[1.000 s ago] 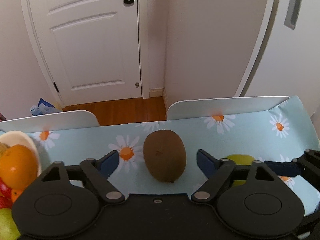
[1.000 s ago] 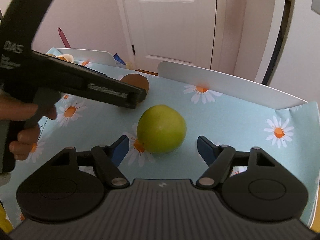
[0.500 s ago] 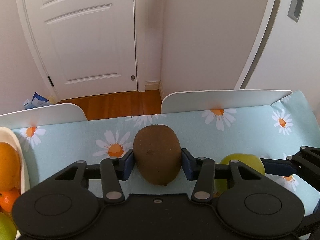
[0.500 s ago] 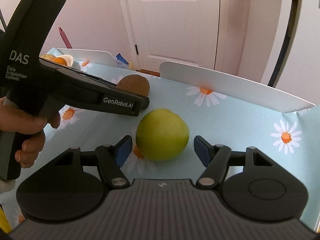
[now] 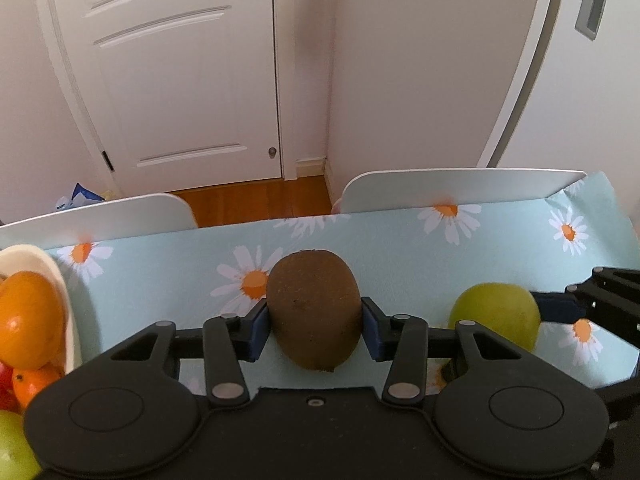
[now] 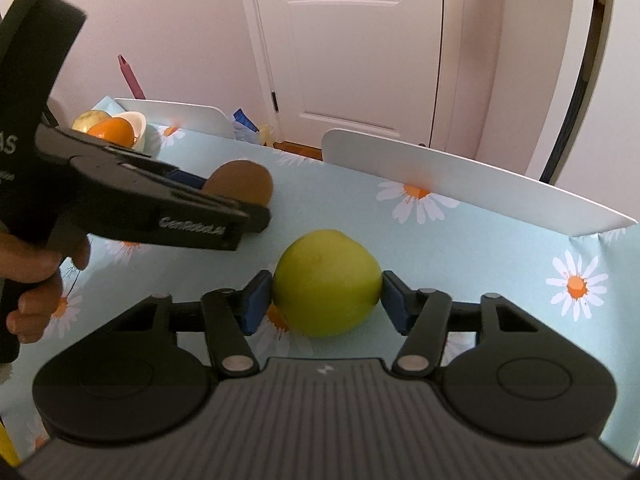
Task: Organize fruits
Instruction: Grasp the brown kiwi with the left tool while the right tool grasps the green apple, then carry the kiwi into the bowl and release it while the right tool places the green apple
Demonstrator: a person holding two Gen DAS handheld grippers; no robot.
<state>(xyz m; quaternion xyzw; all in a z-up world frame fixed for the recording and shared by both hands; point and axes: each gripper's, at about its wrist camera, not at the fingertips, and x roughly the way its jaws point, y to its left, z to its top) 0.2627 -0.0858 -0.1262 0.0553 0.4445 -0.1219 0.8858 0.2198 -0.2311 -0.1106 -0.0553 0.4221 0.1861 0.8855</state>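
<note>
Bowl and its fruit cut off left.

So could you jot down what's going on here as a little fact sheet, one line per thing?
surface: table with a pale blue daisy-print cloth
left gripper: jaws closing, pads pressed on the brown kiwi
right gripper: jaws closing, pads at both sides of the green apple
kiwi and apple: side by side, apart from each other
bowl: white, at the table's far left end, holding an orange and other fruit
person: a hand grips the left gripper's handle
</note>
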